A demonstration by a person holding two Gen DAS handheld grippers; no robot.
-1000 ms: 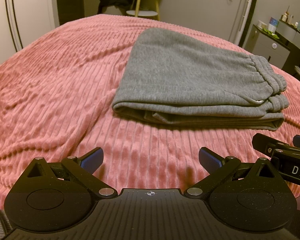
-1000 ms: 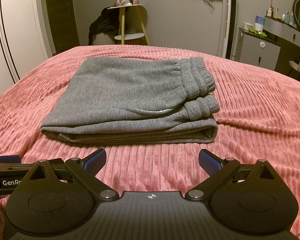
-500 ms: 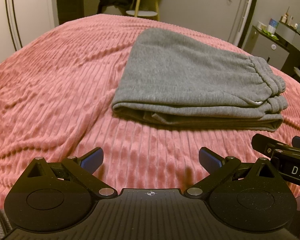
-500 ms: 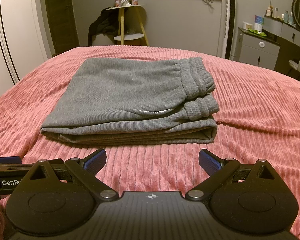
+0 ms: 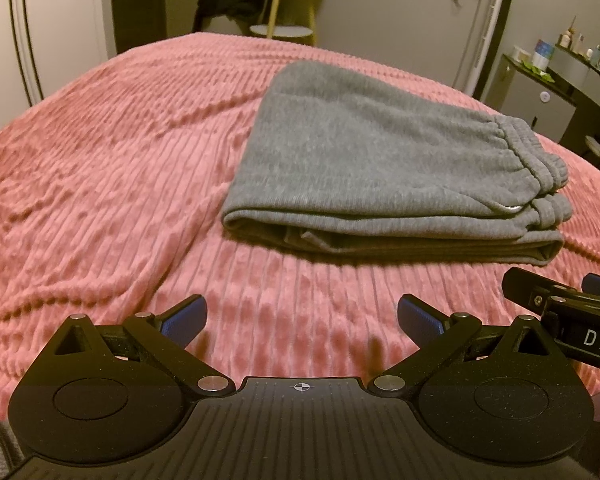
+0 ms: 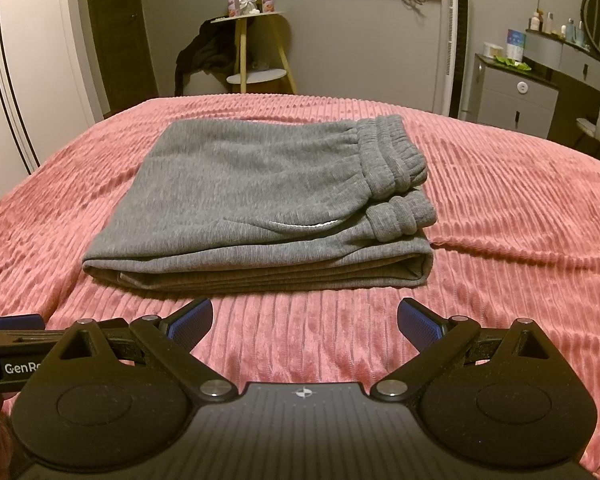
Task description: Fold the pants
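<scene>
Fingers of the left hand-held gripper (image 5: 302, 318) stand wide apart with nothing between them, the blue pads (image 5: 184, 318) hovering low over bare bedspread (image 5: 100, 168). The right hand-held gripper (image 6: 305, 320) is in the same condition: jaws spread, blue pads (image 6: 418, 324) empty, poised just above the cover. Each unit shows in the other's view: the right one enters the left wrist view at the lower right edge (image 5: 572, 312), just beside the left unit, and the left one enters the right wrist view at the lower left edge (image 6: 8, 340). Neither touches the garment. Ahead of both, the gray pants (image 6: 260, 200) lie folded into a flat, layered rectangle on the pink ribbed bedspread, near the middle of the bed. The gathered elastic waistband (image 6: 392, 160) sits at the right end of the bundle, with a second ribbed cuff-like band (image 6: 400, 220) just below it. The stacked fold edges (image 6: 260, 276) face the grippers, and a short strip of open bedspread separates them from the fingertips. In the left wrist view the bundle (image 5: 380, 168) lies right of centre. Beyond the bed stand a round side table with wooden legs (image 6: 256, 40), dark clothing (image 6: 204, 56) draped beside it, a white wardrobe (image 6: 20, 60) at left, and a gray dresser (image 6: 512, 92) with bottles at right.
</scene>
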